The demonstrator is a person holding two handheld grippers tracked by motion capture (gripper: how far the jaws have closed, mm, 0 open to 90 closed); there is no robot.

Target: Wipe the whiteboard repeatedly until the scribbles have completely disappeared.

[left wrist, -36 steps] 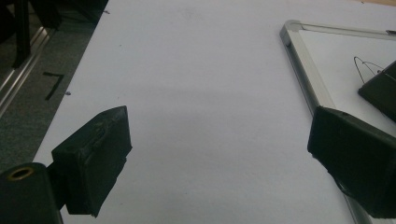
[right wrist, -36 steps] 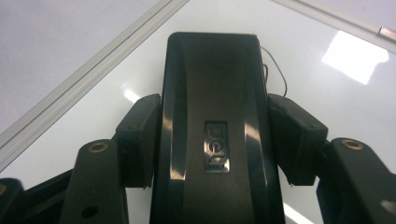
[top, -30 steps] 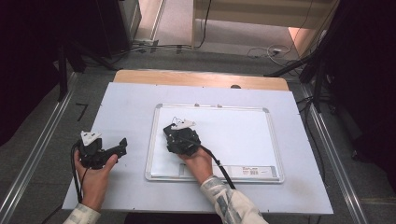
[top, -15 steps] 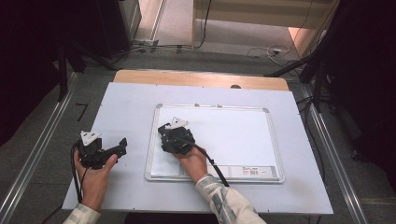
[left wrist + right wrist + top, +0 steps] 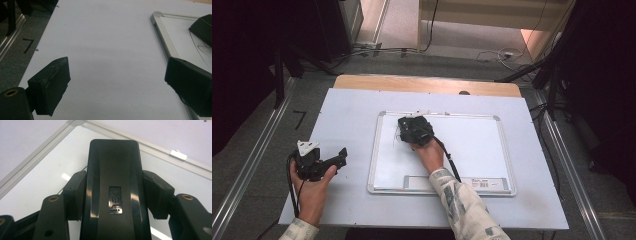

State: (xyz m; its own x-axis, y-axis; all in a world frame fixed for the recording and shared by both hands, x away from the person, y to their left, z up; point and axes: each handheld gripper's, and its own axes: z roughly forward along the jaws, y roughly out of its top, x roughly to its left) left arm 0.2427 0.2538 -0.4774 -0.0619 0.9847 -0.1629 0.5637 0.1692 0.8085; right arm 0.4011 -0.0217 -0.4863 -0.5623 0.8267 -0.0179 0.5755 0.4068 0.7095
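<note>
Table (image 5: pixel 352 110): a pale, wide top with a wooden strip along its 12 o'clock edge.
Whiteboard (image 5: pixel 472 145): a silver-framed board lay flat, right of the table's centre, with thin black pen lines (image 5: pixel 200 48) near its 10 o'clock corner.
Right gripper (image 5: pixel 412 127): it sat over the board's 10 o'clock area, jaws clamped on the eraser.
Eraser (image 5: pixel 113 187): a glossy black block, held between the pads (image 5: pixel 75 195) and pressed against the board by the pen lines.
Left gripper (image 5: pixel 329 162): it rested on the table at 9 o'clock from the board, jaws spread wide with nothing between them.
Clip (image 5: pixel 178 155): a small white piece on the board's far frame.
</note>
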